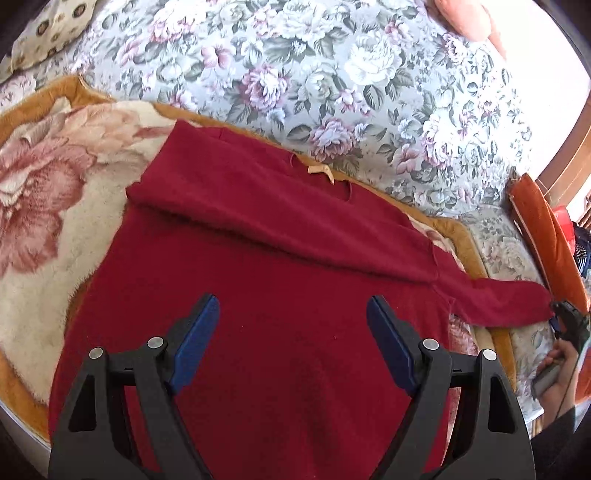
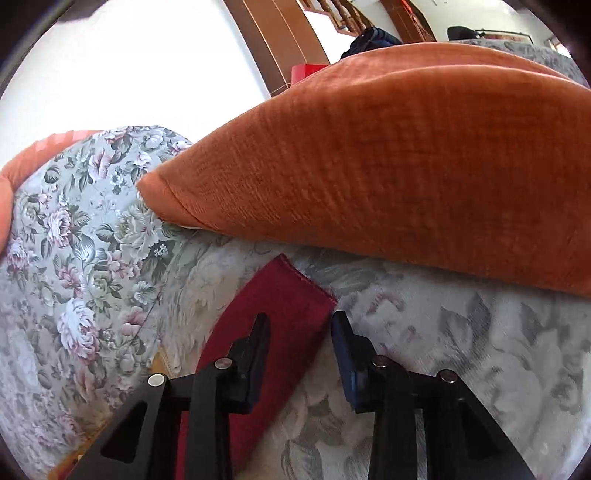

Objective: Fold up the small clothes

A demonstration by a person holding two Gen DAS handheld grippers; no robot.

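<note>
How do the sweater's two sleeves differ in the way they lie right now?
The left sleeve lies folded across the red sweater, resting on its body. The right sleeve stretches straight out sideways, off the body, its cuff lying on the floral sofa between the fingers of the right gripper. No gripper is near the left sleeve; the left gripper hovers open over the body. Both sleeves lie flat.

One red sweater [image 1: 258,295], its two sleeves: one folded across the body [image 1: 236,218], one stretched out to the side [image 2: 266,332]; one cream neck label [image 1: 322,170]. Two grippers: left gripper [image 1: 293,310], right gripper [image 2: 300,328], two fingers each. One fleece rose-print blanket [image 1: 55,192]. Two orange cushions: a large one [image 2: 406,166], another at the left edge [image 2: 11,184]. One dotted cream pillow [image 1: 48,33]. One hand [image 1: 557,365]
</note>
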